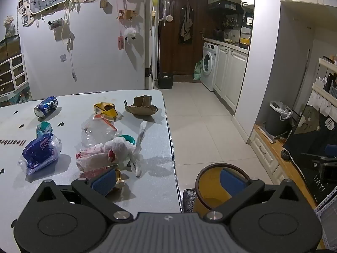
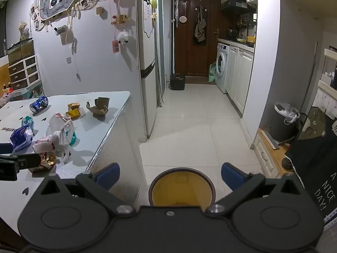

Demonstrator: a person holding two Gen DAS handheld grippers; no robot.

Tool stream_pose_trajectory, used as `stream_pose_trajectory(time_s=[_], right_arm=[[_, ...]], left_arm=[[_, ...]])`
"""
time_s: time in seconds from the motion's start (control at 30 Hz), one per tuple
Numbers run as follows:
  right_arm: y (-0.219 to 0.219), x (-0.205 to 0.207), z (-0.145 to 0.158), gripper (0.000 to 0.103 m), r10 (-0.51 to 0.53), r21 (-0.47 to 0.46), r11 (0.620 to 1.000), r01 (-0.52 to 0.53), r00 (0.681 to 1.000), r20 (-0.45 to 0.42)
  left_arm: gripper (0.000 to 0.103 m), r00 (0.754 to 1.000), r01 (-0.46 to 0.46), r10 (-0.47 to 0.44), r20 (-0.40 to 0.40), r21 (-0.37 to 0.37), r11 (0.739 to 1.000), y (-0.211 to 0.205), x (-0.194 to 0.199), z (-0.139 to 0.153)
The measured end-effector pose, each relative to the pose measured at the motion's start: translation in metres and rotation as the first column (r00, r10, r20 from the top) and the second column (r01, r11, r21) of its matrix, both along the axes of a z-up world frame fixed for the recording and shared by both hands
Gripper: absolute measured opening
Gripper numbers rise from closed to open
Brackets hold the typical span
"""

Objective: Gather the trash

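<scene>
Both tongs stood wide open, gripping nothing. From the left wrist, the left tongs (image 1: 168, 182) hovered over the bench (image 1: 151, 189) edge; the best first pick looked to be the gold wrapper (image 1: 118, 179) beside one pad (nearest, loose), clear of the plastic bags (image 1: 118, 147). From the right wrist, the right tongs (image 2: 170, 175) hung above the yellow bin (image 2: 181, 186) on the floor, trash well apart to the left.

Trash scattered left of frame on table (image 1: 147, 97): blue can (image 1: 46, 106) on its side, crumpled wrappers (image 1: 40, 154), torn cardboard (image 1: 140, 106). Yellow bin (image 2: 182, 186) bottom centre, open.
</scene>
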State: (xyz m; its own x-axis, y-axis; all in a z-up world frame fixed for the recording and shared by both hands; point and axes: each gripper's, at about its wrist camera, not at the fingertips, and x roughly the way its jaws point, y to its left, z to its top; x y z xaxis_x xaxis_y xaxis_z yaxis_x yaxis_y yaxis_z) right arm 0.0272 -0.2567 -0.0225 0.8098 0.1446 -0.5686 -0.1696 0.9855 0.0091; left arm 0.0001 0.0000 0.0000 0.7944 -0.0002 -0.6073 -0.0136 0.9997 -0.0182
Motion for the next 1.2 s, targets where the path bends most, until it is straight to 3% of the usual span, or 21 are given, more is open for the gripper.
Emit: stream_pose_trajectory(time_s=[1.2], right_arm=[[0.0008,0.0017,-0.0024,0.103,0.001,0.008,1.000,-0.001,1.000,-0.013]], left_arm=[[0.103,1.000,-0.001,0.001,-0.009,-0.009,1.000,-0.0029,-0.0014,-0.0079]])
